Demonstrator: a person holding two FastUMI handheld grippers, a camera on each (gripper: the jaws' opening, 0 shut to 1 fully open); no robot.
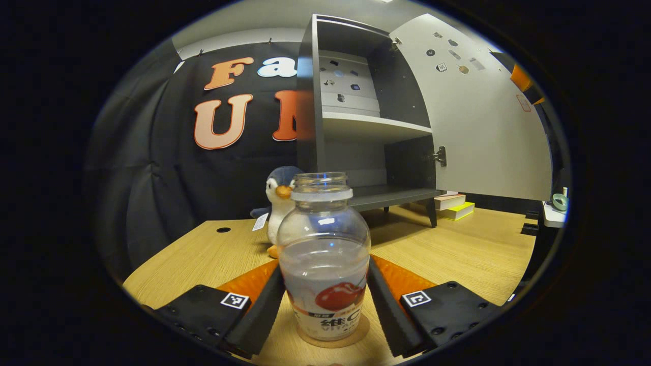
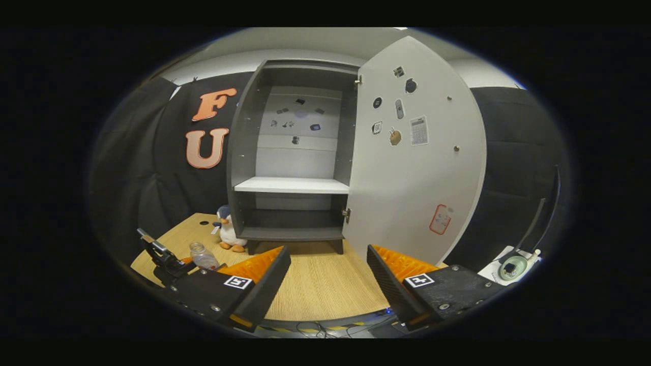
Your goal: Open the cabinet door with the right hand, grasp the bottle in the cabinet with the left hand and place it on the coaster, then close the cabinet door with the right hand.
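Between the 2 fingers of our left gripper [image 1: 325, 305] stands the bottle [image 1: 324, 254], upright on the coaster [image 1: 333, 339] — both fingers seem to touch its sides. Our right gripper [image 2: 328, 277] is spread wide, holding nothing, facing the open cabinet door [image 2: 414, 162] just ahead. We judge that pulling the left away crookedly could tip the bottle — it has no cap.

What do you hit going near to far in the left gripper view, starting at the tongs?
left tongs → bottle standing on the coaster → penguin plush → cabinet, its door open.
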